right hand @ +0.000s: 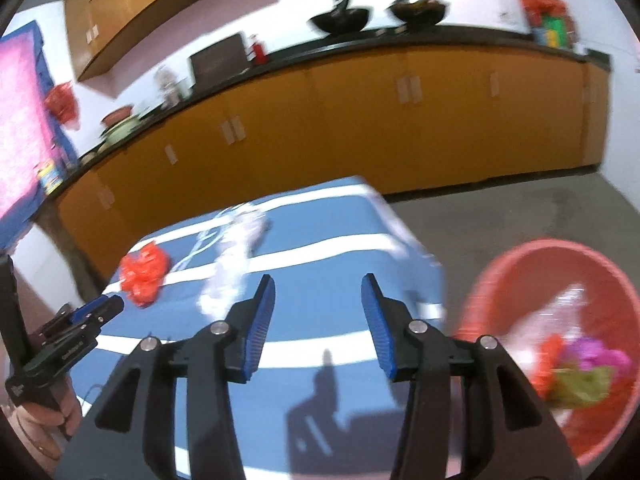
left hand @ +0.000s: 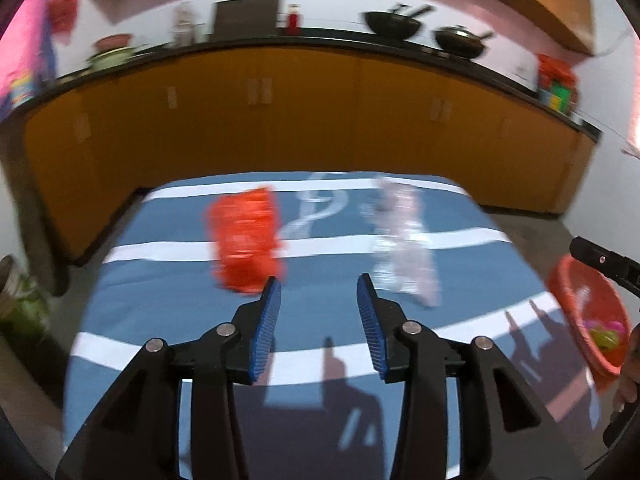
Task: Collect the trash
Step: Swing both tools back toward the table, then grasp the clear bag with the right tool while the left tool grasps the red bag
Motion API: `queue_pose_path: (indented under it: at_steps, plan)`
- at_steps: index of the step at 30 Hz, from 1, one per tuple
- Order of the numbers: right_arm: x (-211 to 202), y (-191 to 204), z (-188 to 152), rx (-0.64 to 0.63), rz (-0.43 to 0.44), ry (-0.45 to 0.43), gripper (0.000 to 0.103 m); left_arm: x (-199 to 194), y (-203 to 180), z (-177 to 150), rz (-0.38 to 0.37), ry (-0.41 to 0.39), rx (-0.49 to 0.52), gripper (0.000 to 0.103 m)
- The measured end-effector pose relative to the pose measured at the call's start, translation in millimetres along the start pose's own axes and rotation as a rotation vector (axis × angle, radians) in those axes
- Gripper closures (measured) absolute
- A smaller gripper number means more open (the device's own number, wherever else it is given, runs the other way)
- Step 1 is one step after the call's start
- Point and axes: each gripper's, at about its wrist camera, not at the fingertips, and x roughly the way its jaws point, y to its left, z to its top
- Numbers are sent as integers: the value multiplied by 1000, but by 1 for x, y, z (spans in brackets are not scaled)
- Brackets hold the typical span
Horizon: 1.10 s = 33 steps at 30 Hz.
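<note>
Motion blur softens both views. My left hand-held gripper hangs over the blue, white-striped table, fingers apart and empty; small white lettering on its body, seen from the right wrist, is too blurred to read. Just beyond its left fingertip lies a crumpled red plastic bag; beyond the right, a clear plastic wrapper. My right hand-held gripper is likewise spread and empty, beside the red basin holding coloured scraps, its rim cut off.

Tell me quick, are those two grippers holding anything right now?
Left gripper: open, holding nothing, above the blue striped cloth.
Right gripper: open, holding nothing.
</note>
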Motion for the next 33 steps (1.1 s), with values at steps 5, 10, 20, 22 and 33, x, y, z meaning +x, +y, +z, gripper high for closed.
queue_pose_path:
  at_steps: [5,10,20,22,33]
  plan:
    - [55,59,2,-93,24,68,46,4,41,-2,95,-22,-32,52]
    - [101,78,0,-96,7,121,41,15,67,-6,133,-22,-77,49]
    - [154,100,0,-128,-75,159,37,29,82,0,135,-23,-104,44]
    - [159,103,-1,-134,-69,167,46,31,81,2,133,-26,-106,42]
    - [117,69,-5,-85,-60,81,100,40,61,15,89,-42,-97,28]
